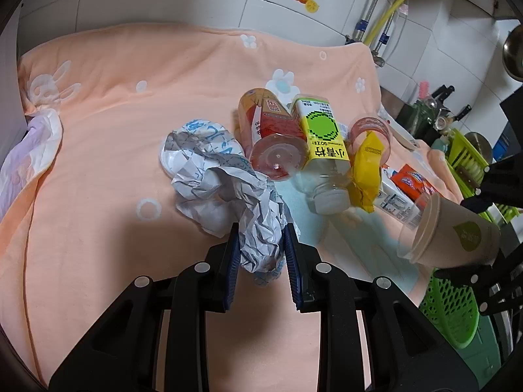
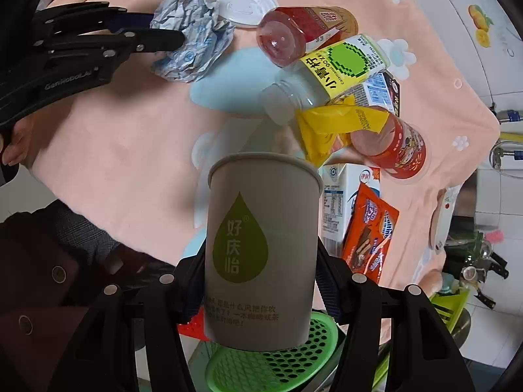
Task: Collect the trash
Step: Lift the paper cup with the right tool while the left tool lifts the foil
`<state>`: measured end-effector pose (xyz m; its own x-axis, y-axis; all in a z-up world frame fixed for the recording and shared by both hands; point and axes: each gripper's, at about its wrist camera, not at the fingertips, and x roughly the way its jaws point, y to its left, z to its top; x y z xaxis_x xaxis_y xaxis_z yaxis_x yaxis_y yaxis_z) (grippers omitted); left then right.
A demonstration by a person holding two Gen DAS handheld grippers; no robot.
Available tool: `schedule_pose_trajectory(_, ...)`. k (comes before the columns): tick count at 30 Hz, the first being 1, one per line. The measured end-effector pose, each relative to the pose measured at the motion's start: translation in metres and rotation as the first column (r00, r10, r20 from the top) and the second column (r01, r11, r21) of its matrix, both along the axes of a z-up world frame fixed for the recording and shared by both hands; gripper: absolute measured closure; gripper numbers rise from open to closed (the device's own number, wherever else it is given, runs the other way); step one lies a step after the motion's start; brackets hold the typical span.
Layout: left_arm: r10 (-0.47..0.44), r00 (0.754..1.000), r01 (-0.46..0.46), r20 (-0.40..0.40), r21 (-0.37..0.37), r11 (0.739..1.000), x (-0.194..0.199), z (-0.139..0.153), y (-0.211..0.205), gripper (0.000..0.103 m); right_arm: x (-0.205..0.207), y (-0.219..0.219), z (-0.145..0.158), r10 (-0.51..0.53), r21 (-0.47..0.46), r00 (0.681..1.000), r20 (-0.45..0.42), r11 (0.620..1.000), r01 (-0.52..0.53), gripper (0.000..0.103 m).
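In the left wrist view, the left gripper (image 1: 260,245) clamps the crumpled paper (image 1: 225,183) on the near peach cloth (image 1: 98,130). In the right wrist view, the right gripper (image 2: 258,290) grips the beige paper cup (image 2: 261,245) above the green basket (image 2: 278,362).

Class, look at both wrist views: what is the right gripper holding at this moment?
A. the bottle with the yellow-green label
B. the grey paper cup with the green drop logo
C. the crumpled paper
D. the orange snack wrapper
B: in the right wrist view the right gripper has its fingers closed on the sides of the grey paper cup, while the left gripper holds the crumpled paper.
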<state>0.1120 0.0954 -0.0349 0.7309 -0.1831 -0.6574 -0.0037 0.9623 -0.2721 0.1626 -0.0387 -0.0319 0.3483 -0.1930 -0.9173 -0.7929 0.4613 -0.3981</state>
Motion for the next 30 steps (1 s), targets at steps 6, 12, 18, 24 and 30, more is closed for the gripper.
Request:
schedule_pose_trajectory(6, 0.006, 1.000, -0.006, 0.003, 0.000, 1.000, 0.000, -0.001, 0.000, 0.077, 0.009, 0.003, 0.018, -0.029, 0.088, 0.998, 0.053, 0.996, 0.025, 0.047)
schedule_pose_trajectory(12, 0.004, 1.000, -0.004, 0.001, 0.008, 1.000, -0.001, -0.002, -0.001, 0.078, 0.012, 0.005, -0.003, -0.063, 0.207, 0.998, -0.018, 0.976, 0.065, 0.047)
schedule_pose_trajectory(18, 0.006, 1.000, -0.006, 0.001, 0.008, 1.000, -0.001, -0.002, 0.001, 0.078, 0.008, 0.008, -0.017, -0.062, 0.229, 0.997, -0.043, 0.971, 0.070, 0.047)
schedule_pose_trajectory(24, -0.004, 1.000, 0.004, 0.015, 0.001, 1.000, -0.003, 0.005, 0.001, 0.078, 0.012, -0.005, -0.011, -0.118, 0.292, 0.992, -0.040, 0.948, 0.125, 0.047)
schedule_pose_trajectory(30, -0.016, 0.997, 0.016, 0.077, -0.003, 1.000, -0.018, 0.029, -0.003, 0.079, 0.000, -0.038, -0.008, -0.207, 0.434, 0.976, -0.072, 0.874, 0.218, 0.047)
